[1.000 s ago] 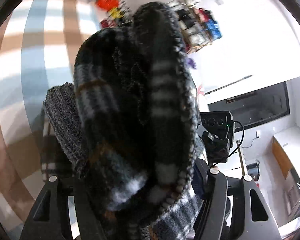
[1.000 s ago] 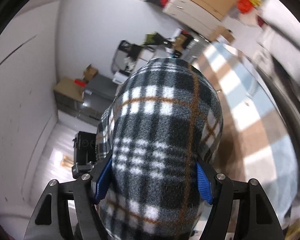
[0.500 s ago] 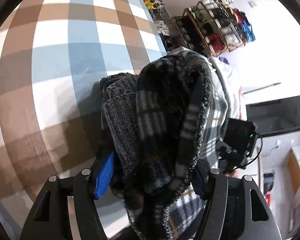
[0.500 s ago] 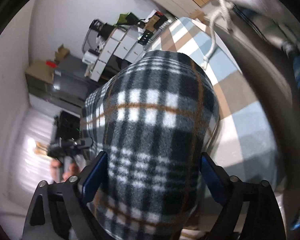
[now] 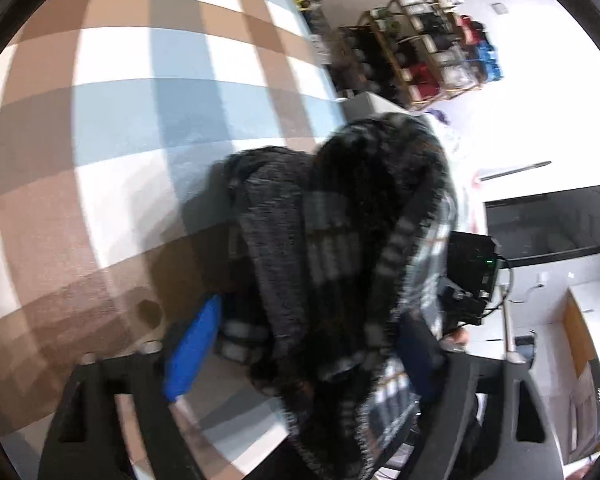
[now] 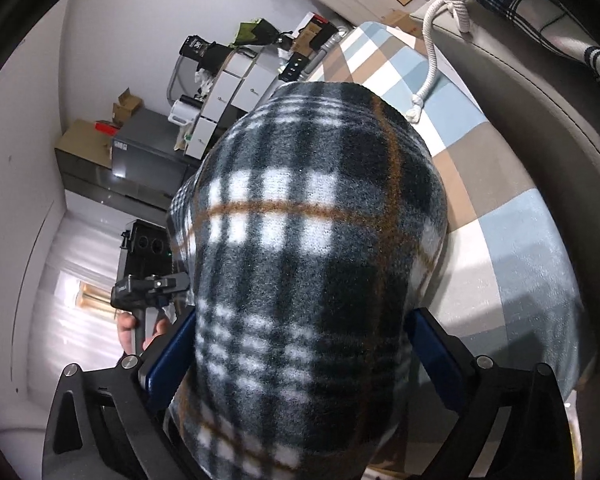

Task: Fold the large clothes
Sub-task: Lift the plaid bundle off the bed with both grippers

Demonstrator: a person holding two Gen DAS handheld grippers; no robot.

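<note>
A plaid fleece garment [image 6: 300,220] in black, white and tan fills the space between the fingers of my right gripper [image 6: 300,316]. The jaws are opening, and the right blue pad [image 6: 432,356] stands slightly off the cloth. In the left wrist view the same garment [image 5: 340,220] shows its dark plaid and grey knit side, bunched between the fingers of my left gripper [image 5: 312,320]. Those jaws are also opening, and the left blue pad [image 5: 192,352] is bare beside the cloth. The bundle rests low over the checked cover [image 5: 120,120].
The blue, brown and white checked cover [image 6: 480,200] spreads to the right. A grey garment with a white drawstring [image 6: 428,40] lies at its far edge. Shelves [image 5: 432,40] and boxes [image 6: 228,76] line the walls. A hand [image 6: 136,328] holds the other gripper at left.
Both grippers have come down with the plaid garment toward the checked cover. Both pairs of jaws have spread wider, and the left blue pad has come clear of the cloth.
</note>
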